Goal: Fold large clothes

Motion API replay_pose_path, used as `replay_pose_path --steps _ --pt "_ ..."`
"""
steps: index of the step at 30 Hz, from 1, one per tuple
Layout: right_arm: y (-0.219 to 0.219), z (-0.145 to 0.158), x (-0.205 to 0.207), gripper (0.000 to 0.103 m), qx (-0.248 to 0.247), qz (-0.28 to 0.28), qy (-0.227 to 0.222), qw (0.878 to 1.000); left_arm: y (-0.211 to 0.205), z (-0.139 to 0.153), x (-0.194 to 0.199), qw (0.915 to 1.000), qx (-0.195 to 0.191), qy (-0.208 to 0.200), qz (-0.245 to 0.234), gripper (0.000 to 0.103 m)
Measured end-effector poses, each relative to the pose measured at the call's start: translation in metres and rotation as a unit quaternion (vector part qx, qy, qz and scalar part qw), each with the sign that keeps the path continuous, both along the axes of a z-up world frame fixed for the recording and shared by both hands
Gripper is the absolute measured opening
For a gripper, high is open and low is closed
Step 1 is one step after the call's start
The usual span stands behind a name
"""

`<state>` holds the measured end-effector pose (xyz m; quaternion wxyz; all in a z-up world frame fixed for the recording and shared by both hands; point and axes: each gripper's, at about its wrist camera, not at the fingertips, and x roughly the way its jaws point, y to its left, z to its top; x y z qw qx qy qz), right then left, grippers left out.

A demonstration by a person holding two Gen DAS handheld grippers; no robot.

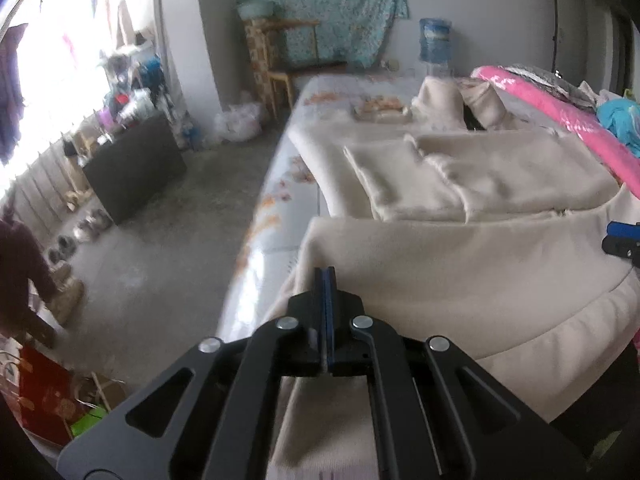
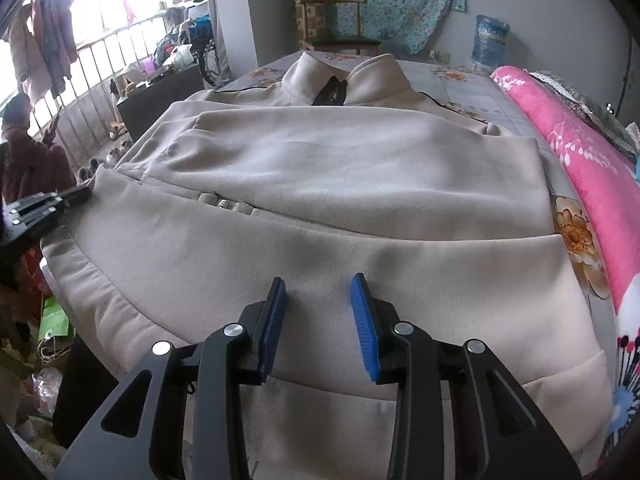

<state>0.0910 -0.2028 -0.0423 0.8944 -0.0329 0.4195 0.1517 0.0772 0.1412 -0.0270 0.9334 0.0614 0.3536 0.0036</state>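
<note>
Left wrist view
Left tool: we find its blue pads pressed together at the near left edge of the cream jacket; whether fabric is caught between them we cannot tell.
Jacket position: it lies on the bed, the near hem hanging just over the bed's edge toward the floor.
Risk, slip: we judge that a thin pinch on thick fabric could let go if the edge is lifted quickly, dropping the hem toward the floor.
Right tool, seen here: only its tip shows at the right border, resting over the jacket.

Right wrist view
Right tool: its jaws stand partly apart above the jacket's lower panel, holding nothing.
Left tool, seen here: it sits at the jacket's left edge; contact is not clear.
Risk, uneven fold: with one side possibly gripped and the other free, we expect a lift from here would skew the fold and drag the sleeves laid across the chest out of place.
Risk, snag: the pink floral blanket lies just beside the jacket's right edge and could be caught up.
Material: heavy, matte, fleece-like cloth with a ribbed hem band; soft, rounded creases.
Shape: broad body, stand-up collar at the far end with a dark lining showing.
</note>
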Motion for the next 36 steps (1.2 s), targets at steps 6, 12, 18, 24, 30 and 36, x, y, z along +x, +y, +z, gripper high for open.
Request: replay_pose_path --steps 6,12,18,24,30,36 --pt "-0.001 0.000 0.001 0.033 0.000 0.001 0.000 1.000 -0.041 0.024 -0.040 0.9919 -0.064 -0.007 -0.110 0.009" --pt "0.000 0.001 0.002 0.034 -0.002 0.001 0.002 1.000 -0.063 -0.013 -0.053 0.9897 -0.039 0.042 -0.132 0.016" --pt "0.007 0.029 -0.028 0.045 0.019 0.026 -0.032 0.999 -0.049 -0.004 -0.051 0.9884 -0.068 0.056 -0.124 0.018" --pt "0.034 0.015 -0.046 0.056 0.006 0.069 -0.022 0.997 -0.045 -0.011 -0.052 0.9896 -0.075 0.071 -0.101 0.025" --pt "0.022 0.021 -0.051 0.058 0.004 0.046 -0.031 0.998 -0.039 0.007 -0.046 0.9917 -0.079 0.055 -0.085 0.034" --pt "-0.021 0.020 -0.050 0.062 -0.005 -0.020 -0.034 0.999 -0.024 -0.004 -0.019 0.9907 -0.091 0.096 -0.033 0.053"
